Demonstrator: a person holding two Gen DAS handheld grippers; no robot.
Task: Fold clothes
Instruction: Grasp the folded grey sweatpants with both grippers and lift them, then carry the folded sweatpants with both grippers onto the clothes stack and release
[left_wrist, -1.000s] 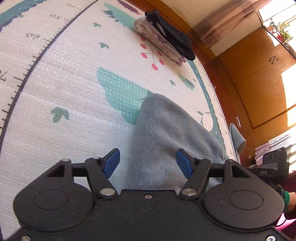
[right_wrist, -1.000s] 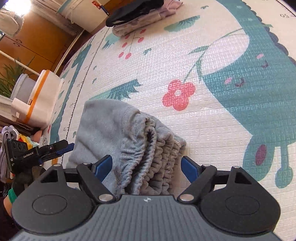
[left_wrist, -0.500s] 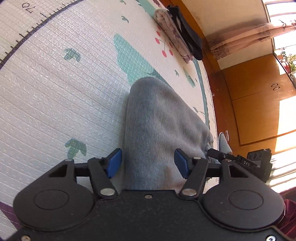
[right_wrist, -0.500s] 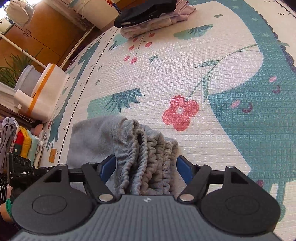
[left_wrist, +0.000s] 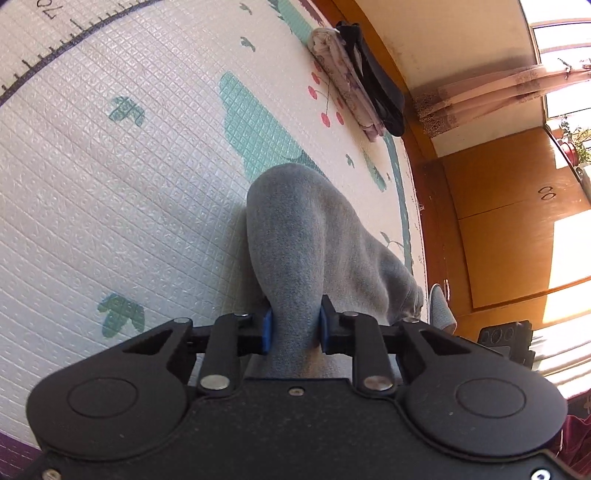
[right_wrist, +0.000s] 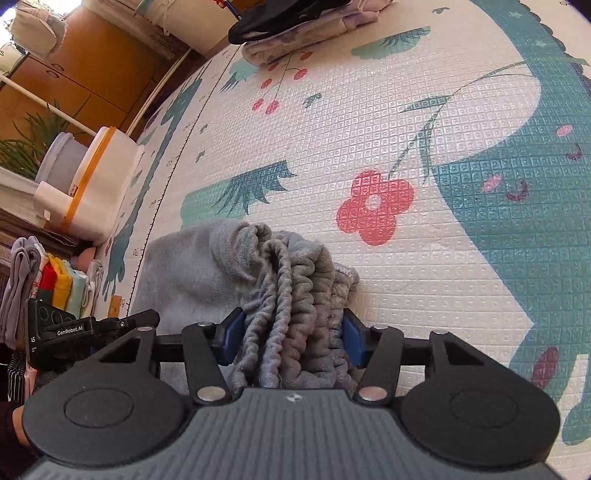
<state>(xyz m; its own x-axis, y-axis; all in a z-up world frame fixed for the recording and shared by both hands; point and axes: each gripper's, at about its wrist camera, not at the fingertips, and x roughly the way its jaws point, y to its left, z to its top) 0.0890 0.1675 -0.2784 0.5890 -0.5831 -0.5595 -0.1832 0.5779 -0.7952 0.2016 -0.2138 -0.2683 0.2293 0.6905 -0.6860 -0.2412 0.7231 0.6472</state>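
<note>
A folded grey fleece garment (left_wrist: 314, 236) lies on the patterned play mat (left_wrist: 110, 184). My left gripper (left_wrist: 292, 329) is shut on its smooth folded end, the blue pads pressing the cloth from both sides. In the right wrist view the same grey garment (right_wrist: 192, 269) shows its bunched elastic waistband (right_wrist: 295, 295), and my right gripper (right_wrist: 290, 338) is shut on that thick bundle. The left gripper (right_wrist: 122, 325) appears at the left edge there, at the garment's far end.
A stack of folded clothes, pale floral under black (left_wrist: 354, 81), sits at the mat's far edge by the wall (right_wrist: 295, 26). A white and orange bin (right_wrist: 92, 184) and a pile of coloured clothes (right_wrist: 55, 280) stand left. Wooden cabinets (left_wrist: 517, 206) line the room.
Both grippers went from open around the grey garment to shut on it. The left one closed on the folded end, the right one on the waistband bundle.
</note>
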